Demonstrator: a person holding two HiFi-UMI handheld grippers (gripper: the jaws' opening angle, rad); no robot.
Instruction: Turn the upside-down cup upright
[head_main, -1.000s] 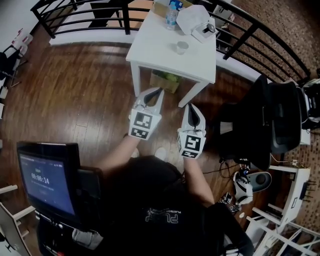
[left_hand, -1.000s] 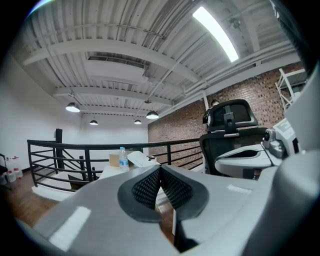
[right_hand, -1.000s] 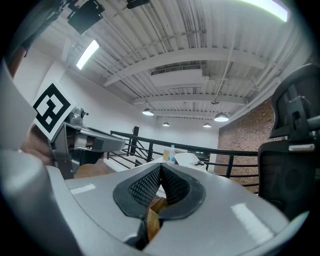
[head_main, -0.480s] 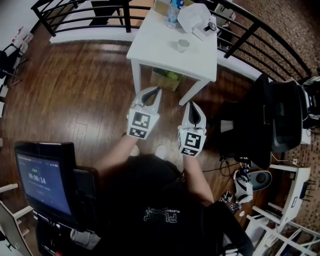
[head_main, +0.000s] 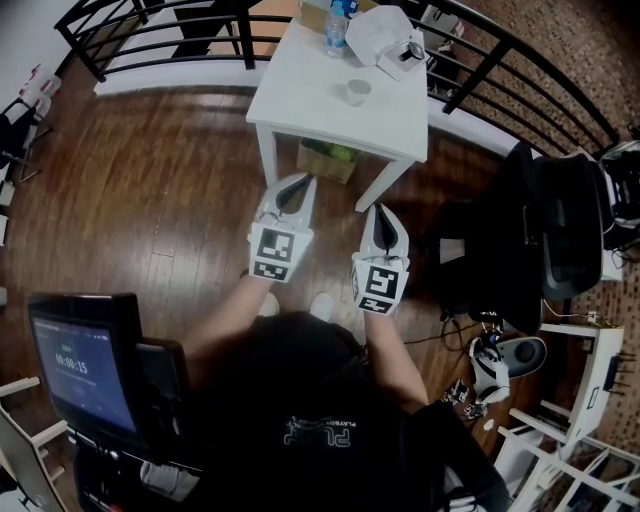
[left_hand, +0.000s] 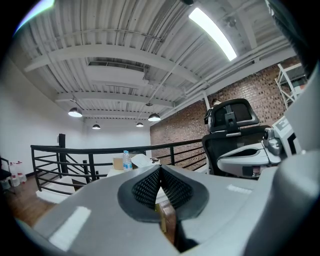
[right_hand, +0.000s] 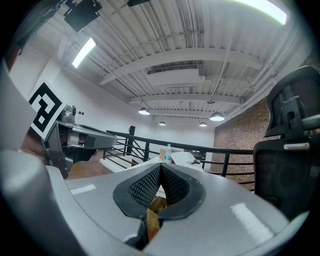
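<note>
A small pale cup (head_main: 358, 92) stands on the white table (head_main: 310, 100) at the top of the head view; it is too small to tell which way up it is. My left gripper (head_main: 307, 180) and my right gripper (head_main: 382, 211) are held side by side over the wooden floor, short of the table's near edge and well apart from the cup. Both point toward the table. In the left gripper view the left gripper (left_hand: 160, 168) has its pads together with nothing between them. So does the right gripper (right_hand: 161, 167) in its own view. Neither gripper view shows the cup.
A water bottle (head_main: 335, 30), a white bundle (head_main: 385, 35) and a cardboard box (head_main: 317, 10) sit at the table's far end. A black railing (head_main: 180, 40) runs behind the table, with a black office chair (head_main: 555, 230) at right. A monitor (head_main: 85, 365) stands at lower left.
The head view has shifted slightly, so the table sits a little further left. Both grippers keep their places and stay shut.
</note>
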